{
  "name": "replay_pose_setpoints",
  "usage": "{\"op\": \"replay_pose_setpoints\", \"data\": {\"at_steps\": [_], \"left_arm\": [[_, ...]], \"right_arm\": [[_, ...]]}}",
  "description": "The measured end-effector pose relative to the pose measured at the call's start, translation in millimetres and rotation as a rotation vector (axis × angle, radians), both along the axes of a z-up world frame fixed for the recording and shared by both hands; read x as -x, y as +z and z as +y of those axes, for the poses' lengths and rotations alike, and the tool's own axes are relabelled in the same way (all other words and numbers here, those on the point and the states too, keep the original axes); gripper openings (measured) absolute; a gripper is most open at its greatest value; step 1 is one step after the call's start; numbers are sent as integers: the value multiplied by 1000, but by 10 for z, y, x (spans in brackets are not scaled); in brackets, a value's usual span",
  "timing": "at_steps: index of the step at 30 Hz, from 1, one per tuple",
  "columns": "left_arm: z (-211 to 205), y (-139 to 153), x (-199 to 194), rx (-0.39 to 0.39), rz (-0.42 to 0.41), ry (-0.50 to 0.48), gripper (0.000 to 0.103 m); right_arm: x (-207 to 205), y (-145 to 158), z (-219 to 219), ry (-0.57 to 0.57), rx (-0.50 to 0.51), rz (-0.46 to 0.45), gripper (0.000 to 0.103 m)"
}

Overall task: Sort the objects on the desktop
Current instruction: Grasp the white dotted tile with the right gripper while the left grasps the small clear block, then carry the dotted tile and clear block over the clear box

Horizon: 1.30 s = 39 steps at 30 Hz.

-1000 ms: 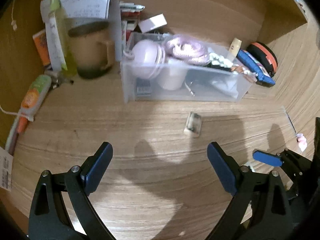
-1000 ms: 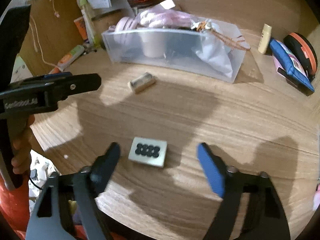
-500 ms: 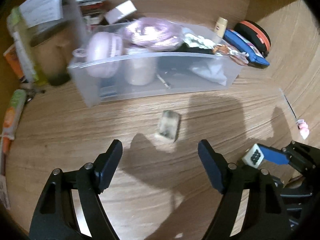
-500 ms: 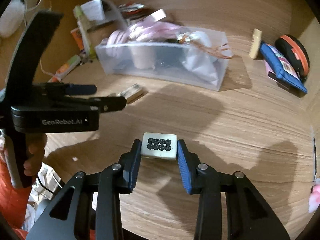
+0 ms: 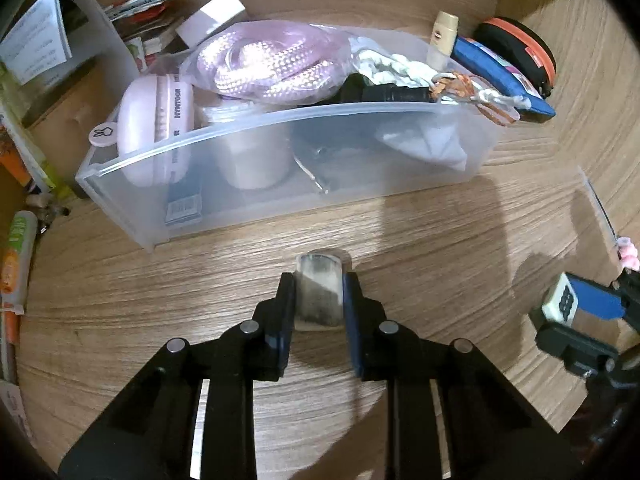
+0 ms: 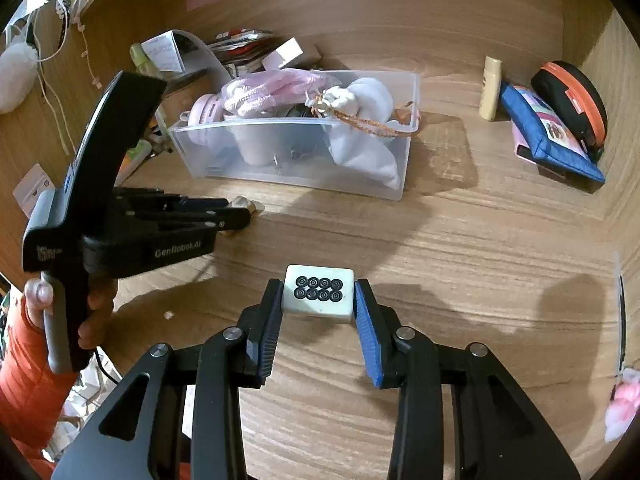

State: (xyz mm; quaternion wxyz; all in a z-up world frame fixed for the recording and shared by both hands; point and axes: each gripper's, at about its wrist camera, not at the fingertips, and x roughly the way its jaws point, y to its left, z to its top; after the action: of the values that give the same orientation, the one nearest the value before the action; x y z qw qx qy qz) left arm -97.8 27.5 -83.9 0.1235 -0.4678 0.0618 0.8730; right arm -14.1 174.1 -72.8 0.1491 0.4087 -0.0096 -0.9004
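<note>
Centrally, in the left wrist view: left tool (image 5: 319, 292), angled down at a wood-grain surface (image 5: 420, 248). Was closing its jaws on a small blurred block (image 5: 318, 280), the dark pads already touching both its sides. Could not tell whether the block rested on the surface or hung just above it.

Just beyond that block, farther away: a clear plastic bin (image 5: 360, 152), packed full. Held a pink round case (image 5: 156, 128) at its left end, a white cup (image 5: 252, 160) beside that, a bagged pink cord (image 5: 272, 60) on top, and white cloth at its right end.

Far right, against the back wall: a beige tube (image 5: 442, 38) standing upright, a blue pouch (image 5: 500, 68), and a black round case with an orange rim (image 5: 520, 46), the last two touching.

Nearer and to the right of the left tool: right tool (image 6: 318, 286), jaws narrowed and gripping a white mahjong tile (image 6: 319, 296) by its two short sides. Showed eight black circles in two rows on the tile's upper face.

At the left edge of the right wrist view: a hand (image 6: 96, 312) around the left tool's handle, with an orange sleeve (image 6: 24, 380) below it.
</note>
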Motion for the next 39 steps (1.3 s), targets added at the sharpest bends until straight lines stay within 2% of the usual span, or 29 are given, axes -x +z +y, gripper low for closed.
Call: {"op": "replay_pose_setpoints", "data": {"at_steps": [6, 17, 27, 39], "left_arm": [[-89, 53, -138, -31, 25, 20, 23], [-220, 409, -403, -88, 130, 57, 23], [-403, 794, -522, -148, 242, 107, 23], [-520, 1143, -462, -178, 327, 124, 23]], "right_arm": [[75, 10, 12, 2, 6, -3, 33], [131, 134, -81, 16, -10, 22, 32], [240, 503, -110, 19, -4, 111, 32], [416, 894, -83, 2, 6, 211, 33]]}}
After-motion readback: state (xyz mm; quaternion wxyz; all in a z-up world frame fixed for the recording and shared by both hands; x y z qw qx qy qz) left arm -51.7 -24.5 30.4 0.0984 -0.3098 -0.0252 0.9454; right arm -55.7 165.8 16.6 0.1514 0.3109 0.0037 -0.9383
